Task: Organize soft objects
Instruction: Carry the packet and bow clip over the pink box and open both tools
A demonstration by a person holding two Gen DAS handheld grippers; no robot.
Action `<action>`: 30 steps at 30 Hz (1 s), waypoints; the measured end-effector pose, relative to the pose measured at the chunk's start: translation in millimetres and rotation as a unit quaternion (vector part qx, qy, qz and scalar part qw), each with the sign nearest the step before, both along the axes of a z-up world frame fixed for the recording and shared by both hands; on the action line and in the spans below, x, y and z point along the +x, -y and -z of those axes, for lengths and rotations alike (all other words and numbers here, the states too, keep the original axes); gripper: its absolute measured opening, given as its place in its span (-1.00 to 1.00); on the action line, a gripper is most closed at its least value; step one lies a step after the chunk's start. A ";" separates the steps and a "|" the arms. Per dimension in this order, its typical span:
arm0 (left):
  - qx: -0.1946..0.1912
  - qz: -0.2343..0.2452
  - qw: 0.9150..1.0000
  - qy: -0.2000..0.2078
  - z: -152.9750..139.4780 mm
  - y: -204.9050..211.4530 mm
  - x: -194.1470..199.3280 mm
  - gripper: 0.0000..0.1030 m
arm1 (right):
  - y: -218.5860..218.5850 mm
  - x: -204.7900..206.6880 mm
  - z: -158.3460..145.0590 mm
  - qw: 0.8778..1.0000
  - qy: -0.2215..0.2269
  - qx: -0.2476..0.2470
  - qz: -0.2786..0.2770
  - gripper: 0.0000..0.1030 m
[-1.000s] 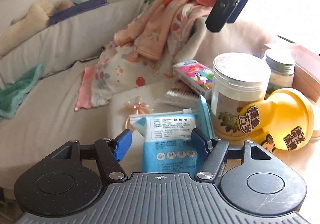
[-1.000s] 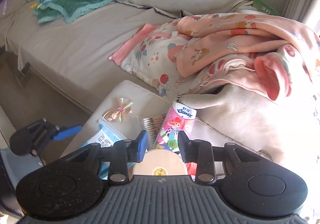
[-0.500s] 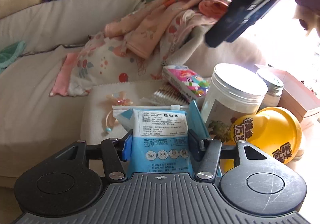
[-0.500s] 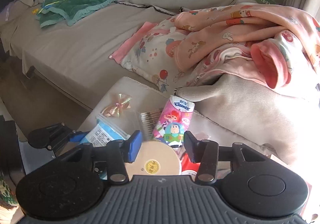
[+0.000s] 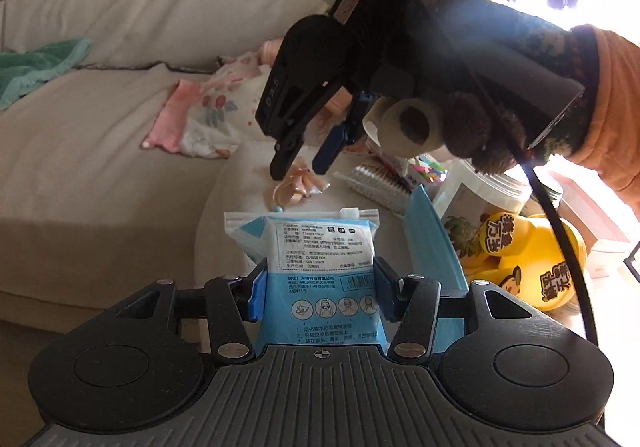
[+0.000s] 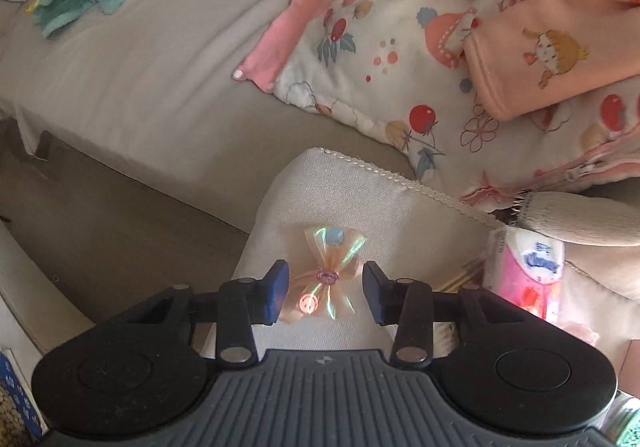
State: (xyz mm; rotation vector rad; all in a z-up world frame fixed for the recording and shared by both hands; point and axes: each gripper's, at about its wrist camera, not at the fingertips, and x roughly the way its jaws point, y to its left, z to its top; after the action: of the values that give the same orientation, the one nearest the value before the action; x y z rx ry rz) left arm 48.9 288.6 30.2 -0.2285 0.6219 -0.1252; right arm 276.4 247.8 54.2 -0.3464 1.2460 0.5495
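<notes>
Cotton-pad pack (image 5: 320, 271), blue and white, sits clamped between the pads of our left gripper (image 5: 318, 293), near the front edge of the beige cushioned stool (image 6: 328, 199). Our right gripper (image 6: 325, 297) hovers over the iridescent bow hair clip (image 6: 330, 275), jaws apart on either side of it, not touching. That clip lies toward the stool's left edge, with bare fabric around it. A Kleenex tissue pack (image 6: 524, 275) crowds the right edge; the floral blanket (image 6: 400, 59) lies beyond on the sofa (image 6: 160, 59).
</notes>
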 end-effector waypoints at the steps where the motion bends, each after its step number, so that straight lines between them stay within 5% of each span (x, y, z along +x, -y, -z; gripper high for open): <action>1: -0.001 -0.004 1.000 0.000 -0.2 -1.4 0.4 0.10 | -1.3 1.7 5.3 1.000 -0.007 -0.003 0.003 -0.42; 3: -0.001 -0.013 1.000 0.002 -1.2 -3.8 1.1 0.10 | -1.8 1.3 10.4 1.000 -0.017 -0.005 0.001 -0.71; 6: -0.005 -0.026 1.000 0.004 -7.0 -7.4 2.6 0.10 | 9.5 -7.6 -9.3 1.000 -0.012 0.017 -0.013 -0.76; 15: 0.012 -0.048 0.995 0.088 -92.3 16.1 20.8 0.10 | 149.6 -68.7 -181.7 0.981 0.125 0.148 -0.035 -0.76; 23: 0.050 0.057 0.990 0.120 -160.0 150.1 56.8 0.10 | 345.1 -108.7 -243.7 0.956 0.224 0.185 0.043 -0.76; 30: -0.029 0.176 0.983 0.049 -135.5 288.9 109.8 0.11 | 471.1 -104.7 -224.1 0.943 0.237 0.190 0.136 -0.76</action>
State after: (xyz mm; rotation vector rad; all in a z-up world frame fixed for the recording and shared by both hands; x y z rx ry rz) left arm 158.7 -0.3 165.7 -0.1656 0.5562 -0.4935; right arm 171.7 -223.3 278.3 0.0259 0.6844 0.4213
